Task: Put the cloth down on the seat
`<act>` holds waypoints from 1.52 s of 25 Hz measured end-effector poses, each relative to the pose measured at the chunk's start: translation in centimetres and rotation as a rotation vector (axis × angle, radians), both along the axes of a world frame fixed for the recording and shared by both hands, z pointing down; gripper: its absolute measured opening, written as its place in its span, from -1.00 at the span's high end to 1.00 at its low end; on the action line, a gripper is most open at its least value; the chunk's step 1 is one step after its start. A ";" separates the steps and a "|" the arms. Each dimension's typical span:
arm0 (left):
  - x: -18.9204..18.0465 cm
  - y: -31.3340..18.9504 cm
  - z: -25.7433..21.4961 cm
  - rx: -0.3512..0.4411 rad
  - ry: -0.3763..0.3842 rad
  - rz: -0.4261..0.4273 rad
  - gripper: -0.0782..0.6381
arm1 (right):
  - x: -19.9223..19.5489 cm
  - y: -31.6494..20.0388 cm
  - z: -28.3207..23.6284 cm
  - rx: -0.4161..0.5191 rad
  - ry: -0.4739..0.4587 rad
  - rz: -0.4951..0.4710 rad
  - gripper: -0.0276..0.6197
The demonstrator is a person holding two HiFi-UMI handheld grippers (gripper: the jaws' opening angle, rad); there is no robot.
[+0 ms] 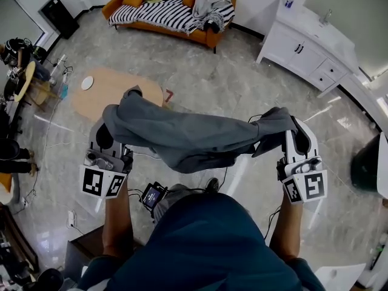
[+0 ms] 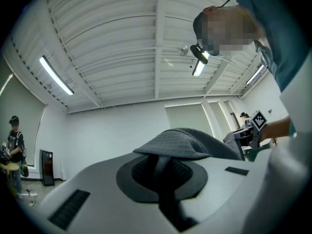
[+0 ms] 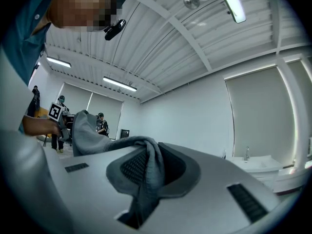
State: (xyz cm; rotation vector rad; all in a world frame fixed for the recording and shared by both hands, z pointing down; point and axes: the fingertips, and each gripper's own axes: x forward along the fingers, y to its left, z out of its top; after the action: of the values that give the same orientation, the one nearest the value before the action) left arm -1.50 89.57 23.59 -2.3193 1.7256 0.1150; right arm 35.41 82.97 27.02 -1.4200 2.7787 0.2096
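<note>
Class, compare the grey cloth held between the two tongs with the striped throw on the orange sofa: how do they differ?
The grey cloth is plain; the striped throw is black-and-white banded. The grey cloth hangs in the air, pinched by the left tongs and right tongs; the striped throw lies on the orange sofa. Both are soft, creased fabric.

A grey fabric cloth hangs stretched between the left tongs and right tongs, sagging midway; each end seems pinched, though folds cover the tips. Well beyond stands an orange sofa with a striped throw.
</note>
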 end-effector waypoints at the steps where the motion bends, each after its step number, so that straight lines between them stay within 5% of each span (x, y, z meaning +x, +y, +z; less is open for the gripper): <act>1: 0.3 -0.2 0.0 -0.004 -0.001 -0.002 0.74 | 0.3 -0.4 0.0 0.000 -0.001 -0.001 0.79; 11: -0.4 -3.7 0.7 -0.013 0.007 0.031 0.74 | -0.1 -2.7 0.0 0.000 0.005 0.036 0.79; 28: -7.3 -12.6 1.8 0.021 0.026 0.158 0.74 | -6.7 -8.4 -1.3 0.012 0.075 0.173 0.79; 38: -4.8 -17.9 2.4 -0.007 0.032 0.133 0.74 | -4.2 -14.3 -0.4 -0.021 0.070 0.138 0.79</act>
State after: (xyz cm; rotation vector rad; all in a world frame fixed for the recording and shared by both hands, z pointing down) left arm -6.32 71.71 25.98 -2.4493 1.5869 0.1712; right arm 31.24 68.68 26.61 -1.6428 2.7453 0.2376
